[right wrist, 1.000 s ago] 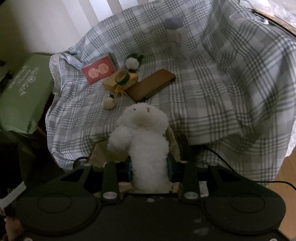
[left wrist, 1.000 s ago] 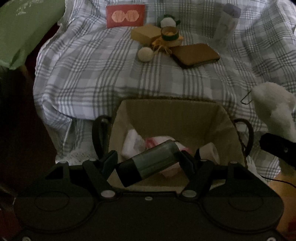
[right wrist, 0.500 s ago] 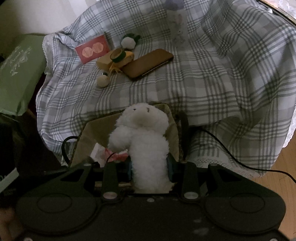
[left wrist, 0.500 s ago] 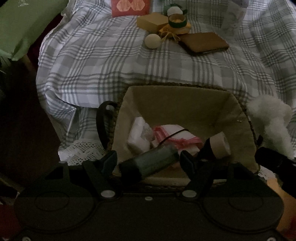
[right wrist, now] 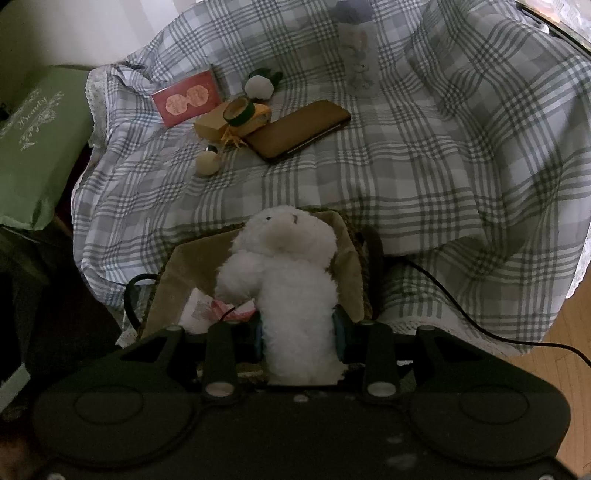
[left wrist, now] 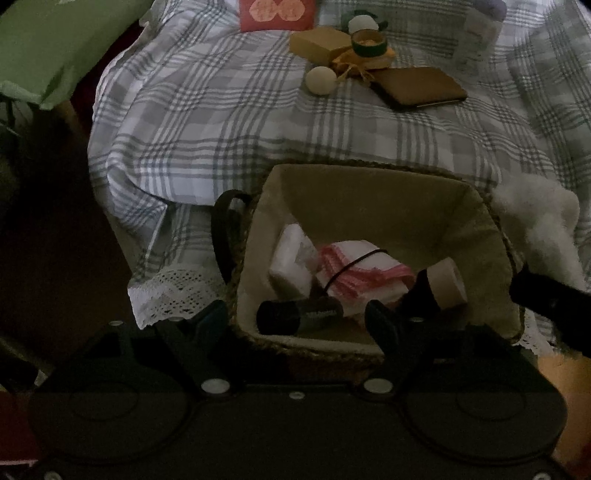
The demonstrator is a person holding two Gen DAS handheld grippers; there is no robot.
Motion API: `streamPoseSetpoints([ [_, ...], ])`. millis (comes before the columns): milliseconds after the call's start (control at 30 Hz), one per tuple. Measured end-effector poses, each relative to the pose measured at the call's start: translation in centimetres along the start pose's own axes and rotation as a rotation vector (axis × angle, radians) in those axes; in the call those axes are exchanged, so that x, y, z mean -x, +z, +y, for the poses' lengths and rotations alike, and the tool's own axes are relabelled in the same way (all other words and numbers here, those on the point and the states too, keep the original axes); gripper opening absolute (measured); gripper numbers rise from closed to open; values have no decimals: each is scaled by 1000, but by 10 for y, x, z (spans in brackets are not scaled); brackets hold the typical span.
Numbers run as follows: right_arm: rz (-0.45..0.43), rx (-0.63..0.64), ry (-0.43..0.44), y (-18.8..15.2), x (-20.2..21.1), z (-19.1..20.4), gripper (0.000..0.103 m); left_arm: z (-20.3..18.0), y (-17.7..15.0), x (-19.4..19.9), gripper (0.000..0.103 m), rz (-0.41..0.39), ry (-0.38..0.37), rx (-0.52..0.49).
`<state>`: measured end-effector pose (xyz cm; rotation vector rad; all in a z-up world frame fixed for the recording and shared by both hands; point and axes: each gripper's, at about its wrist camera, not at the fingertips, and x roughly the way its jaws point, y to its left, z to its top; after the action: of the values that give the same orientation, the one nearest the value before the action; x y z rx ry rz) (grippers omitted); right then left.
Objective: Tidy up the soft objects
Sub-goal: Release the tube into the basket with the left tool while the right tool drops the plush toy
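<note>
A woven basket with a beige liner stands in front of the bed. In it lie a dark tube, a pink-and-white folded cloth, a white packet and a tape roll. My left gripper is open above the basket's near edge, the tube lying free below it. My right gripper is shut on a white plush toy held over the basket; the plush also shows in the left wrist view.
On the plaid bedspread lie a white ball, a brown case, a yellow box with a green ring, a red card and a clear bottle. A green bag sits left. A black cable runs right.
My left gripper has opened and let the dark tube drop into the basket. My right gripper has carried the plush down over the basket.
</note>
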<state>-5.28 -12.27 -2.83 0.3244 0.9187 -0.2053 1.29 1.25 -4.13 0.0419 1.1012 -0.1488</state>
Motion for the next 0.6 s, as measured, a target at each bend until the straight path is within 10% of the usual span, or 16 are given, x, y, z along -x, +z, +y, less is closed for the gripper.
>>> streamPoseSetpoints([
  [600, -36, -7, 10, 3, -3, 7, 49, 4, -2, 2, 77, -7, 8, 10],
])
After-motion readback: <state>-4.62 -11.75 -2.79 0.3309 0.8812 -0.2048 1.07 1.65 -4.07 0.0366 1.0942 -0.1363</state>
